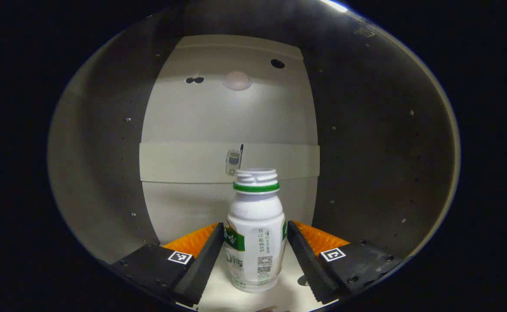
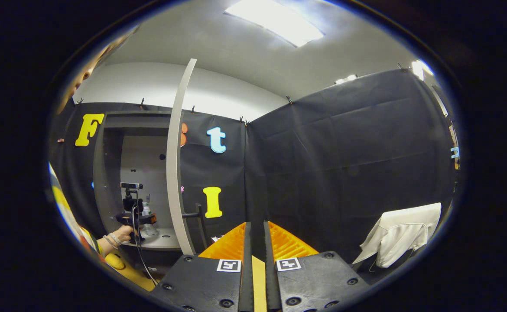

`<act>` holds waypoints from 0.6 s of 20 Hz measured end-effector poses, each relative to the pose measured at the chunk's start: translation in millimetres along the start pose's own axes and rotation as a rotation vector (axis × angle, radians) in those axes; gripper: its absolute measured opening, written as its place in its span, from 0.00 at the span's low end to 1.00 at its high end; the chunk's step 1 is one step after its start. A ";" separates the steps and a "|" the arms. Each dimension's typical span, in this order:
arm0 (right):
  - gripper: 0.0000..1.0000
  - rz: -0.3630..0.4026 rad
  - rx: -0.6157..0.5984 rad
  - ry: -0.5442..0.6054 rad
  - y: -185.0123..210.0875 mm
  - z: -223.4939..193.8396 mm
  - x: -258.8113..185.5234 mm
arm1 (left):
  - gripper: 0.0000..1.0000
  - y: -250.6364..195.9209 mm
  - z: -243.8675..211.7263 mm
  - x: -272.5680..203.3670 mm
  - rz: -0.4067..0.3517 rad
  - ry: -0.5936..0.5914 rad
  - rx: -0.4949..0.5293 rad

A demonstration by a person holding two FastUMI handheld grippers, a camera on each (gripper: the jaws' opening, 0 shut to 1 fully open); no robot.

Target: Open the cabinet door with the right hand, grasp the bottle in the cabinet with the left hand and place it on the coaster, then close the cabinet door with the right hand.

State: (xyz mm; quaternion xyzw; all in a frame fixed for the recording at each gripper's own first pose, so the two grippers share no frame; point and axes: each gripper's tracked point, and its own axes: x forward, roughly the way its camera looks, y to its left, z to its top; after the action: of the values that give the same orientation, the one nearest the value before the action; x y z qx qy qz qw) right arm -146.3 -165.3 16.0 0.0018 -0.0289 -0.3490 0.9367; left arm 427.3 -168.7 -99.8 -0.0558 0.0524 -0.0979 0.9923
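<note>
A white bottle (image 1: 255, 229) with a green neck ring and no cap stands upright on the pale shelf (image 1: 288, 294) inside the cabinet. My left gripper (image 1: 255, 224) is shut on it, one finger pressing each side of the bottle's body. In the right gripper view the cabinet (image 2: 141, 173) stands open at the left, with its white door (image 2: 176, 164) seen edge-on. The left gripper (image 2: 137, 218) reaches into the cabinet, held by a hand (image 2: 122, 235), with the bottle (image 2: 146, 211) at its tip. My right gripper (image 2: 254, 225) is shut on nothing, away from the door.
The cabinet's dark side walls (image 1: 366, 151) stand close on both sides of the bottle, and the pale back panel (image 1: 232, 121) is behind it. The door's dark handle (image 2: 193, 214) sticks out toward the right. A white cloth (image 2: 403, 234) hangs against the booth wall at the right.
</note>
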 end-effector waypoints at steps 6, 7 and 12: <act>0.16 0.035 -0.018 0.032 10.8 -9.4 5.3 | 0.76 -2.8 5.1 -8.3 -0.036 0.005 -0.041; 0.16 0.041 -0.017 0.031 12.7 -8.7 3.4 | 0.76 -4.3 7.2 -18.6 -0.040 0.000 -0.035; 0.16 0.106 -0.010 -0.003 32.7 3.7 -7.7 | 0.77 -8.0 37.2 -87.4 -0.108 -0.071 0.032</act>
State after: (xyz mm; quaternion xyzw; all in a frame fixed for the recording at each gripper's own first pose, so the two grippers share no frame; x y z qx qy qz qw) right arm -131.0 -135.5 20.0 -0.0049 -0.0288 -0.2991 0.9538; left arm 344.8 -155.3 -54.0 -0.0459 0.0126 -0.1503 0.9875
